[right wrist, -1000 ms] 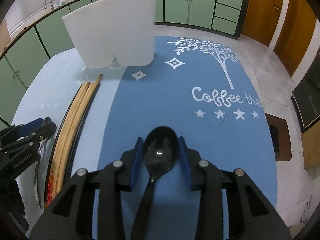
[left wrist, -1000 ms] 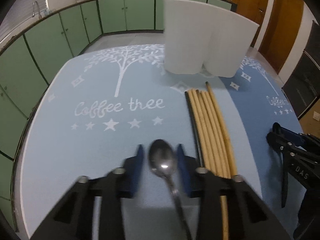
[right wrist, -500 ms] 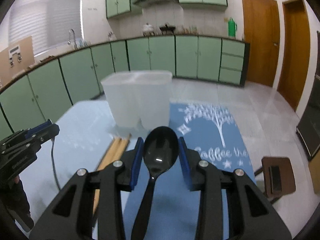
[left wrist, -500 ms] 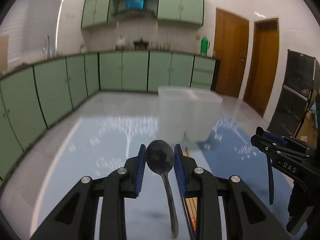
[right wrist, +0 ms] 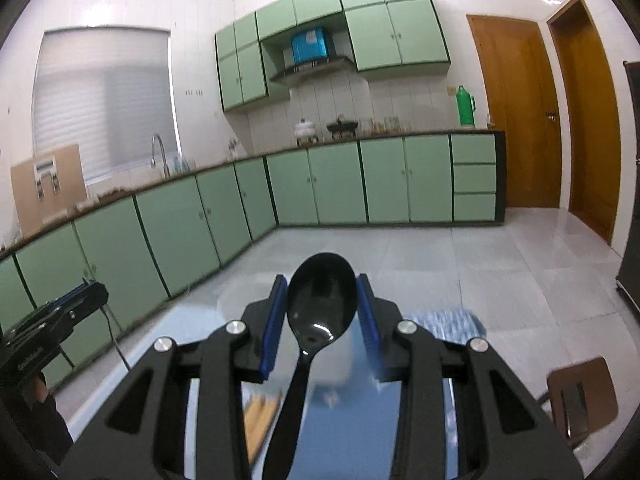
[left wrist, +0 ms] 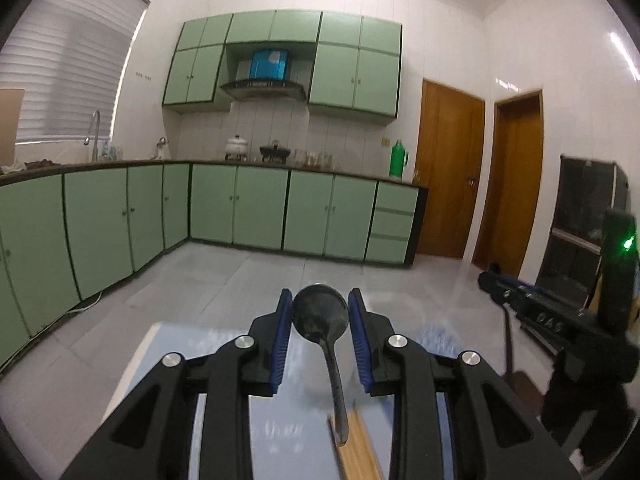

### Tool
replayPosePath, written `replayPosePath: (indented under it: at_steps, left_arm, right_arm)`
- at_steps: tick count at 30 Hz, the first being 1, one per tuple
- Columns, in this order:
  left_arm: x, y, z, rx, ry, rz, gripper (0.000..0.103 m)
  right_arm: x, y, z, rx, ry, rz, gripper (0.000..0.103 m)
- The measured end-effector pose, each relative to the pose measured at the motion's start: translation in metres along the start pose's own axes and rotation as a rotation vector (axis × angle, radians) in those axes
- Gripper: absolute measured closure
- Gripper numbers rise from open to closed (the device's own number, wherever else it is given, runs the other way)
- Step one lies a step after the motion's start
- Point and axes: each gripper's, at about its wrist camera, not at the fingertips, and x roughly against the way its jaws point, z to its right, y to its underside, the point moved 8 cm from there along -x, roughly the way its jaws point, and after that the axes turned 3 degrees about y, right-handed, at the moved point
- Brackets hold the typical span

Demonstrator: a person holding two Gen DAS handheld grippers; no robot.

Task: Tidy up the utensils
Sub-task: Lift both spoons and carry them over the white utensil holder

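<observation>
My left gripper [left wrist: 319, 316] is shut on a metal spoon [left wrist: 320, 316], bowl between the blue pads, handle hanging down toward me. My right gripper [right wrist: 322, 304] is shut on a black plastic spoon [right wrist: 322, 304] in the same way. Both are raised high and tilted up toward the kitchen. Wooden chopsticks [left wrist: 356, 452] lie on the blue mat below; they also show in the right wrist view [right wrist: 260, 416]. The white holder [right wrist: 332, 364] is only a blurred patch behind the right gripper's fingers. The right gripper shows in the left wrist view [left wrist: 560, 320], the left gripper in the right wrist view [right wrist: 52, 320].
A blue table mat [left wrist: 224, 364] lies under both grippers. Green cabinets [left wrist: 256, 208] line the far walls. A brown chair [right wrist: 580, 392] stands at the table's right. Wooden doors [left wrist: 448, 172] are at the back right.
Both grippers have lifted their spoons off the mat and tilted upward. The views have swung from the table to the kitchen walls. The holder has dropped almost out of sight.
</observation>
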Motion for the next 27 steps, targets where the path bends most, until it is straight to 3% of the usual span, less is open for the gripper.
replayPosePath:
  at_steps: [5, 10, 18, 24, 27]
  left_arm:
    - [-0.029, -0.053, 0.004, 0.001, 0.032, 0.072, 0.075]
    - [-0.070, -0.076, 0.006, -0.008, 0.038, 0.085, 0.075]
    - [-0.142, -0.050, -0.006, 0.006, 0.025, -0.012, 0.075]
    - [-0.163, -0.024, -0.017, 0.015, 0.019, -0.081, 0.074]
    - [-0.160, -0.016, -0.018, 0.009, 0.013, -0.089, 0.074]
  right_arm:
    - [-0.039, -0.043, 0.009, -0.025, -0.004, 0.055, 0.070]
    - [-0.083, -0.066, 0.019, -0.038, 0.034, 0.091, 0.070]
    - [-0.155, -0.040, 0.027, -0.009, 0.112, 0.036, 0.070]
    - [-0.171, -0.012, 0.022, -0.014, 0.080, -0.025, 0.068]
    - [-0.163, -0.009, 0.021, -0.026, 0.064, -0.026, 0.060]
